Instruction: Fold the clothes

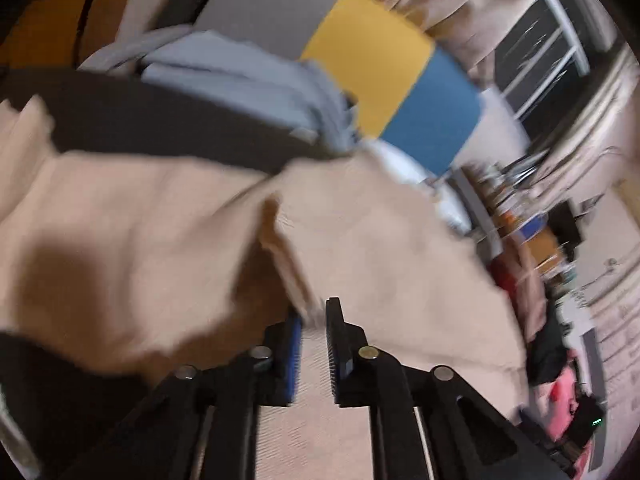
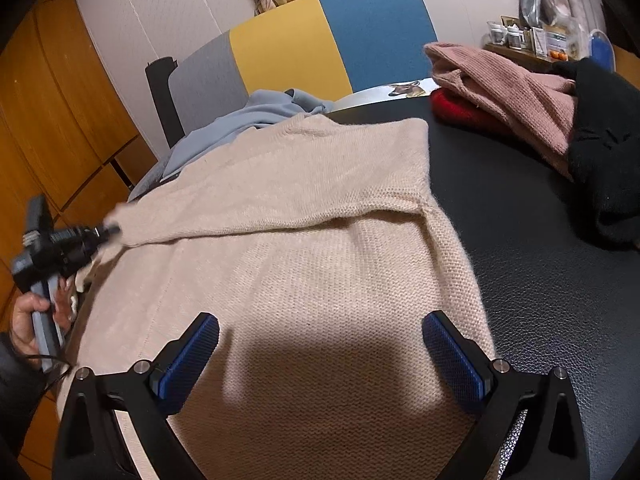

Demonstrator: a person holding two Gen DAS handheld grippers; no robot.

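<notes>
The beige sweater (image 2: 304, 240) is lying across the black counter (image 2: 520, 240). The left hand-held gripper (image 1: 314, 312) is pinching a fold of it at its far left edge; the right hand-held gripper (image 2: 320, 344) is hovering spread over its near end. A blue-grey garment (image 2: 248, 120) is lying behind the sweater, pink (image 2: 512, 88), red (image 2: 460, 114) and black clothes (image 2: 608, 148) to its right.

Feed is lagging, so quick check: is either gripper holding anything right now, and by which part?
The left gripper is pinching the beige sweater by a folded edge of fabric, seemingly its sleeve. The right gripper is open above the sweater, holding nothing.
</notes>
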